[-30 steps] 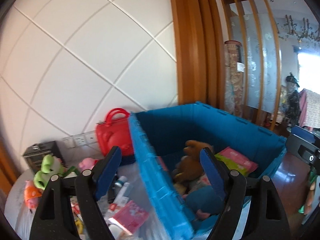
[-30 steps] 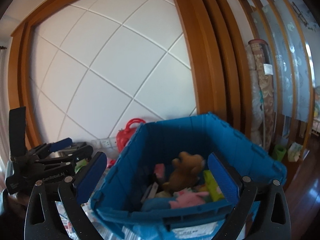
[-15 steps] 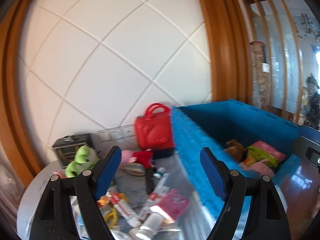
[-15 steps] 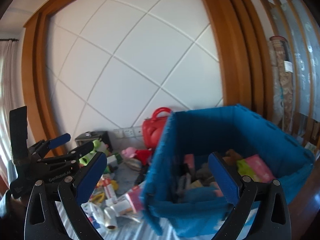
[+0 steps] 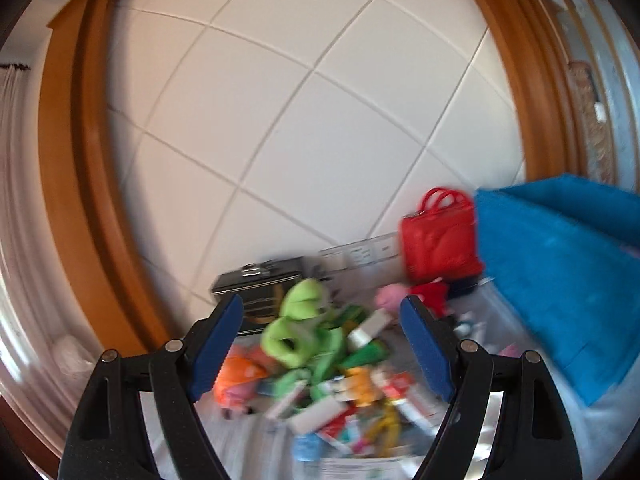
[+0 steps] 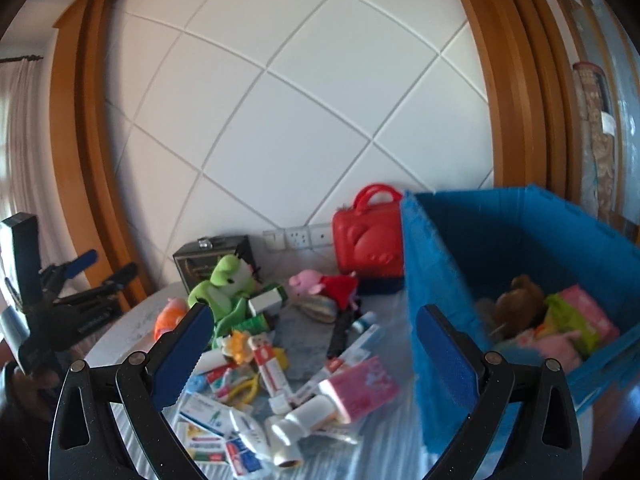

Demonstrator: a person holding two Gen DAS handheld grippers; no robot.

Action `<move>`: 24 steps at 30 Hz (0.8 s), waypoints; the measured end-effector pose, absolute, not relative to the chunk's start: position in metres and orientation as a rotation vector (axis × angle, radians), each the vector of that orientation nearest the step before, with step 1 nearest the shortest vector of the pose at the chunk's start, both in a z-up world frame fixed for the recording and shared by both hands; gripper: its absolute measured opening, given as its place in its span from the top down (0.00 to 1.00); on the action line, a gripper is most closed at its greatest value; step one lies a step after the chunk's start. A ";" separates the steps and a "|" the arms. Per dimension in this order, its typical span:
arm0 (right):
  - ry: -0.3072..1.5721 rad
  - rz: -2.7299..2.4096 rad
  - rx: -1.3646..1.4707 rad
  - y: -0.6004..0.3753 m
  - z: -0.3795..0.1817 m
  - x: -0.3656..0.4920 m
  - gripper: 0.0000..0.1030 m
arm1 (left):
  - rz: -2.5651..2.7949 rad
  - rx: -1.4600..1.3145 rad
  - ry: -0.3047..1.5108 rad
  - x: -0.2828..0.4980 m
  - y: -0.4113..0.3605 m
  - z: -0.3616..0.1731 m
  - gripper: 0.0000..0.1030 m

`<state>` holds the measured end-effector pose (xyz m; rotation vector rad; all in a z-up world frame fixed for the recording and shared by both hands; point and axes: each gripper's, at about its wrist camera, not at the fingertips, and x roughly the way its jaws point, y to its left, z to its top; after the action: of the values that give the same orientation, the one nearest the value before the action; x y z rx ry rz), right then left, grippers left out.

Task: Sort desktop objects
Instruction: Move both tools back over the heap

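The left gripper (image 5: 322, 336) stands with its blue-padded jaws wide apart and nothing between them; it faces a blurred heap of small objects on the table (image 6: 120, 332). The right gripper (image 6: 314, 344) likewise has its jaws spread wide and grips nothing; in its view the left gripper (image 6: 92, 276) appears at the far left edge, above the table's edge.

The heap lies in the middle of the table, left of the blue crate (image 6: 440, 280); it comprises a green plush toy (image 6: 224, 284) near the back, an orange toy (image 6: 170, 318) at the left, a pink-and-red plush pig (image 6: 320, 284), toothpaste boxes (image 6: 270, 368), a pink packet (image 6: 360, 384) and white tubes (image 6: 288, 428) nearest the camera.

A red carry case (image 6: 370, 244) stands upright against the wall, touching the crate's left wall; a dark metal box (image 6: 212, 256) stands behind the green toy; wall sockets (image 6: 298, 236) sit between the two.

The crate holds a brown plush bear (image 6: 518, 304), a pink packet and green items; finer detail is blurred.
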<state>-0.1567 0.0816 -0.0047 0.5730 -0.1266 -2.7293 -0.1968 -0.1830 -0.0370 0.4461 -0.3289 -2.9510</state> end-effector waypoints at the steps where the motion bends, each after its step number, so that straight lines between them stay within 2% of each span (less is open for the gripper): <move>1: -0.127 -2.723 0.599 0.074 -0.013 -0.159 0.00 | -2.942 0.463 -0.337 -0.199 -0.193 -0.042 0.22; 9: 0.023 -2.613 0.790 0.031 -0.065 -0.201 0.00 | -2.856 0.717 -0.242 -0.223 -0.253 -0.106 0.22; 18: 0.142 -2.334 1.018 -0.027 -0.141 -0.282 0.00 | -3.007 1.071 -0.521 -0.231 -0.242 -0.203 0.22; 20: 0.148 -2.260 1.057 -0.038 -0.158 -0.298 0.00 | -3.070 1.186 -0.609 -0.237 -0.237 -0.222 0.22; 24: 0.175 -2.199 1.126 -0.055 -0.183 -0.325 0.00 | -3.190 1.402 -0.896 -0.252 -0.223 -0.259 0.22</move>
<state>-0.3250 -0.0551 -0.1831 1.1262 0.1746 -2.1993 -0.2522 -0.2228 -0.2585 1.4016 -0.8959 -3.1903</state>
